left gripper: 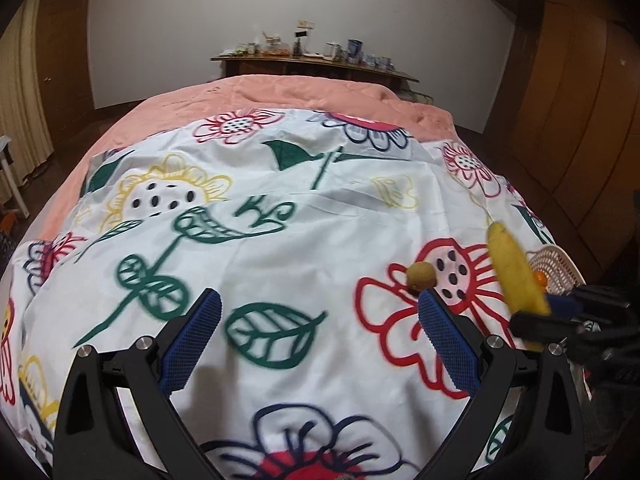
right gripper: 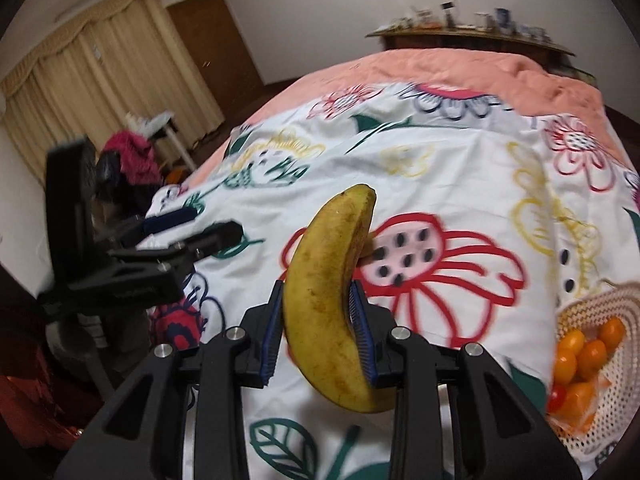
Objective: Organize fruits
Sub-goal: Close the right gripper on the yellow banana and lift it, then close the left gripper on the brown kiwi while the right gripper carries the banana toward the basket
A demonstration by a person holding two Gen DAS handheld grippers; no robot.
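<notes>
A bed [left gripper: 280, 92] under a floral sheet [left gripper: 320, 208] serves as work surface. The right claw [right gripper: 318, 336] is clamped on a banana [right gripper: 332, 300] held above the sheet; the left claw [left gripper: 320, 344] gapes empty. A one-sided grip risks slippage before the basket [right gripper: 624, 364] of small orange fruits [right gripper: 580, 360]; a kiwi [left gripper: 421, 276] remains loose.

A bed [left gripper: 280, 92] with a salmon-pink cover carries a white floral-print sheet [left gripper: 304, 216]. Behind it, a dark wooden sideboard [left gripper: 316, 66] with small jars and cups stands against a plain white wall [left gripper: 256, 4]. Wooden wardrobes [left gripper: 568, 92] line the right side; beige curtains [right gripper: 100, 68] hang left.
</notes>
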